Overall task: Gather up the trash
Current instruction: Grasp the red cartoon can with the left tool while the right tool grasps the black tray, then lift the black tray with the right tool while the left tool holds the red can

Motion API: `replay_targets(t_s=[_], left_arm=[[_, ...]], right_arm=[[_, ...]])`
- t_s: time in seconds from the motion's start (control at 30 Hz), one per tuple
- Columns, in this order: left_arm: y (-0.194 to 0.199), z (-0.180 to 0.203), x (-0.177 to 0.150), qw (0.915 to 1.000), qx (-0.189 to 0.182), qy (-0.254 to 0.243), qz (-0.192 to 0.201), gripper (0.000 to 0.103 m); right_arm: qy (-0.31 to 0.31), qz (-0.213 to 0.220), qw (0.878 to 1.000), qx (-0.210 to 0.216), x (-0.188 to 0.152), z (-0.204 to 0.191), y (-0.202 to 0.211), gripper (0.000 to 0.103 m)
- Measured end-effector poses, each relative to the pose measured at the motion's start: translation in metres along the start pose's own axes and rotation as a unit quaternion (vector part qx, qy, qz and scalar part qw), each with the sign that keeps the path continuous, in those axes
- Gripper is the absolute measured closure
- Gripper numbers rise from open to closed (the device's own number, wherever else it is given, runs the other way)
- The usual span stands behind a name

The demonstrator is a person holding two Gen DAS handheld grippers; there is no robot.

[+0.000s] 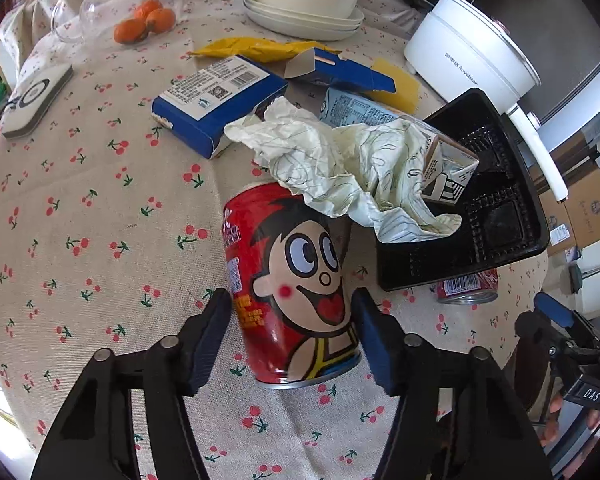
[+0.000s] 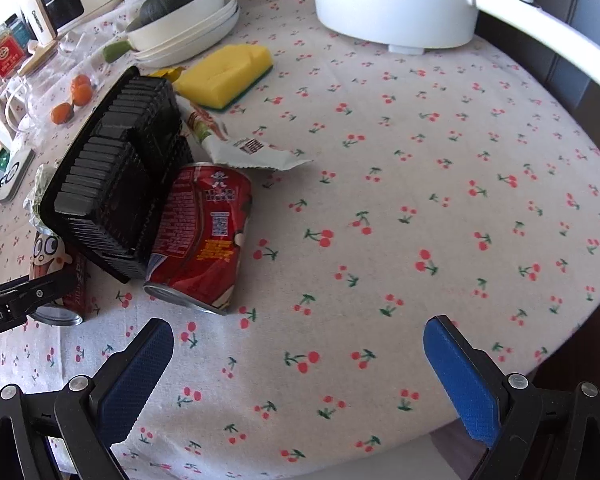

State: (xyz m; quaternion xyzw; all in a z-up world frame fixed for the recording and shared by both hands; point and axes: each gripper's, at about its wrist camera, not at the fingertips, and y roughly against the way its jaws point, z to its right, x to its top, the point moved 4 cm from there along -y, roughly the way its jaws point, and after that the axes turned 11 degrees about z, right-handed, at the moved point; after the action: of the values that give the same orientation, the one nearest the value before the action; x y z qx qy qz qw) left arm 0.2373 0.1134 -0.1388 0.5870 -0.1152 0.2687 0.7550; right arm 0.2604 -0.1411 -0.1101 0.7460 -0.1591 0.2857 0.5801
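Here, bench (image 1: 100, 208) under a cherry-print cloth, cluttered with trash.

Landmark: the red cartoon can (image 1: 296, 284), lying tilted on the cloth in the left wrist view.

- Left hand-held gripper (image 1: 294, 328): jaws straddle the cartoon can, one pad at each side of its body. Pads sit at or just off the metal; firm pressing cannot be told. No earlier view to compare.
- Crumpled paper (image 1: 340, 172): just beyond the can, its lower edge overlapping the can's top end.
- Black plastic tray (image 1: 480, 236): right of the can, tilted, a small carton (image 1: 448, 176) lying in it beside the paper.
- Second red can (image 2: 204, 236): beyond the tray from the landmark, on its side, the tray leaning on it.
- Blue box (image 1: 216, 108): beyond the can, flat on the cloth, an opened blue carton (image 1: 348, 72) and a yellow wrapper (image 1: 260, 48) further off.
- Yellow sponge (image 2: 228, 72), white pot (image 2: 396, 4): well past the tray.
- Right hand-held gripper (image 2: 296, 364): released, jaws wide, only bare cloth between them, right of the second can.
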Motion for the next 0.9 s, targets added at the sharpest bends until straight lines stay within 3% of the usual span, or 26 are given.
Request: replay_targets(t_s=[0.57,0.8,0.9], left_arm=[[0.033,-0.023,0.003,0.9995,-0.011,-0.009,0.028,0.048],[0.042,-0.033,0.002,0.9993,-0.013,-0.007,0.034,0.048],[0.043,-0.034,0.003,0.9993,-0.013,-0.005,0.035,0.048]], right_arm=[[0.004,-0.020,1.000,0.017,0.007,-0.043,-0.044,0.000],[0.058,0.031,0.997,0.041,0.021,-0.080,-0.017,0.001],[0.063,0.055,0.995,0.047,0.030,-0.088,-0.011,0.007]])
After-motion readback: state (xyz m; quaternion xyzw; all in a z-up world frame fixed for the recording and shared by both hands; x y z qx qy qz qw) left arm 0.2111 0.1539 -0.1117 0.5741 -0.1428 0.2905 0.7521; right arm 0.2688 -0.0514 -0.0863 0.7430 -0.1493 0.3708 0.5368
